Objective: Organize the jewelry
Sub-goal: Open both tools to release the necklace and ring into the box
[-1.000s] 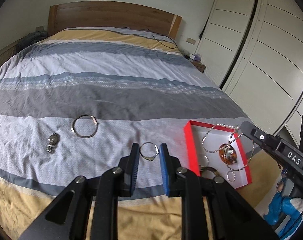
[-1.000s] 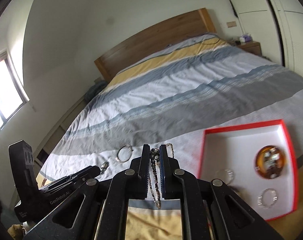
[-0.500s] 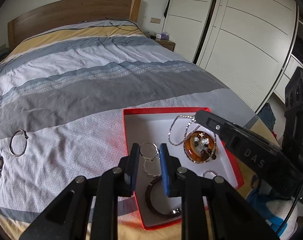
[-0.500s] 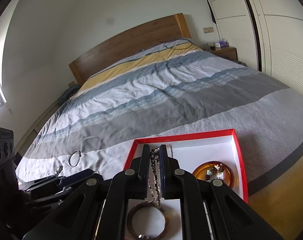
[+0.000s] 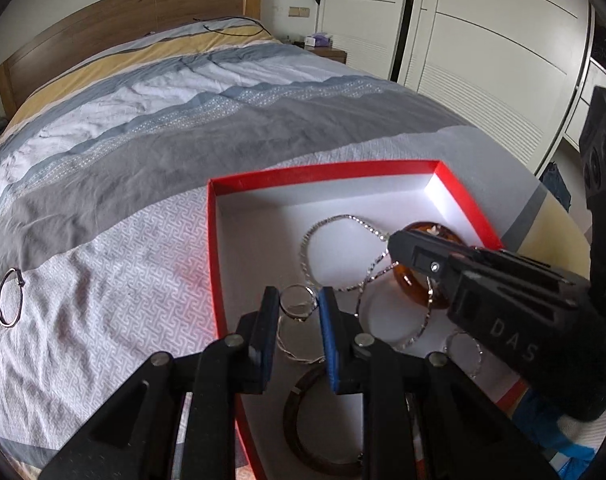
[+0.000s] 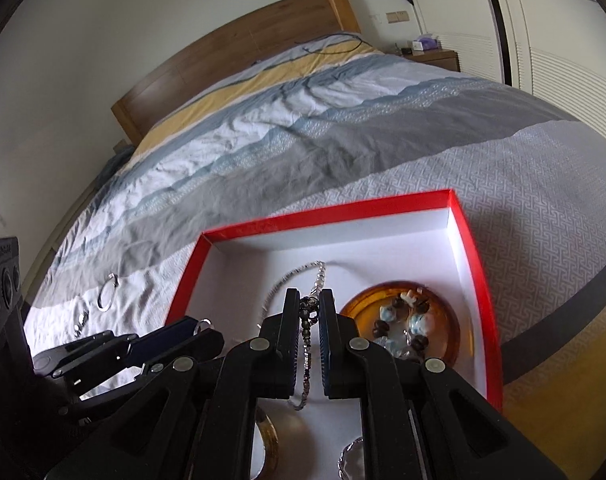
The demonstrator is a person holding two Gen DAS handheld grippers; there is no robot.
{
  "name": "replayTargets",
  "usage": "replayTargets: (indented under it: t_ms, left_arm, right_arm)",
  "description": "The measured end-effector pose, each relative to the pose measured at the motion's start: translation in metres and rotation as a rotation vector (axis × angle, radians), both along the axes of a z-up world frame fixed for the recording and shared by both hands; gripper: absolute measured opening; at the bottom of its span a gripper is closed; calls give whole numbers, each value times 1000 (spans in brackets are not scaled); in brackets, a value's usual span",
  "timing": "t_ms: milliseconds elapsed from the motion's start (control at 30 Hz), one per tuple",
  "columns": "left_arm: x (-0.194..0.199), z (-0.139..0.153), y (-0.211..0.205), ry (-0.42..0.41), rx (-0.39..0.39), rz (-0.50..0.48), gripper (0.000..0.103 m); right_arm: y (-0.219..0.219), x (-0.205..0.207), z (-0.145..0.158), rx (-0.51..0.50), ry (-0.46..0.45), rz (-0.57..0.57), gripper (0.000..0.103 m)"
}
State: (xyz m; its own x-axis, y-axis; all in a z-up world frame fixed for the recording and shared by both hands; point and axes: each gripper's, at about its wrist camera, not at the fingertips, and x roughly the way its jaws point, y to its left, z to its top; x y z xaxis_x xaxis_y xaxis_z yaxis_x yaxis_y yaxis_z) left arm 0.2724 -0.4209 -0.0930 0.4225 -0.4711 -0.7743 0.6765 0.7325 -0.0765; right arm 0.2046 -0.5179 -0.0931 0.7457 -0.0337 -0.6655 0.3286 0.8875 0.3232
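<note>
left gripper (image 5: 297,306) clenches thin silver ring (image 5: 298,305); right gripper (image 6: 309,314) pinches silver bead chain (image 6: 309,354) | both above red-rimmed white cardboard box (image 5: 213,240) | risk: chain snags ring on release

Both grippers low, tips close together

The left gripper (image 5: 297,306) points forward and down, its blue-padded jaws a narrow way apart and pinching a ring (image 5: 297,305) at the tips. The right gripper (image 6: 309,312) sits just to its right, angled in toward it, jaws nearly closed and clamped on a chain (image 6: 308,344) that hangs between the pads. In the left view its black body crosses from the lower right.
</note>
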Motion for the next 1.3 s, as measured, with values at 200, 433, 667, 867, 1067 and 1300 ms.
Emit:
replayTargets:
  t_ms: [200,433,667,867,1067,1300]
  left_arm:
    - [-3,-10,-2,3,4,3,19]
    - [-5,-17,-8,-26,26,8,19]
    - [-5,-19,-11,-32,32,17,19]
    - [-6,-22,-14,-38,44,23,20]
    - [-5,-23,-14,-36,43,31,20]
    - [-5,-22,-14,-37,43,35,20]
  right_arm:
    - [-3,-1,-12,-19,49,-12,9]
    - [-11,-4,-16,-16,55,-36,9]
    - [-14,-4,-19,10,50,-38,11]
    - [-15,-5,-20,21,46,-35,12]
    - [-16,-5,-20,24,44,-40,12]
    - [-15,-6,-20,23,43,-46,14]
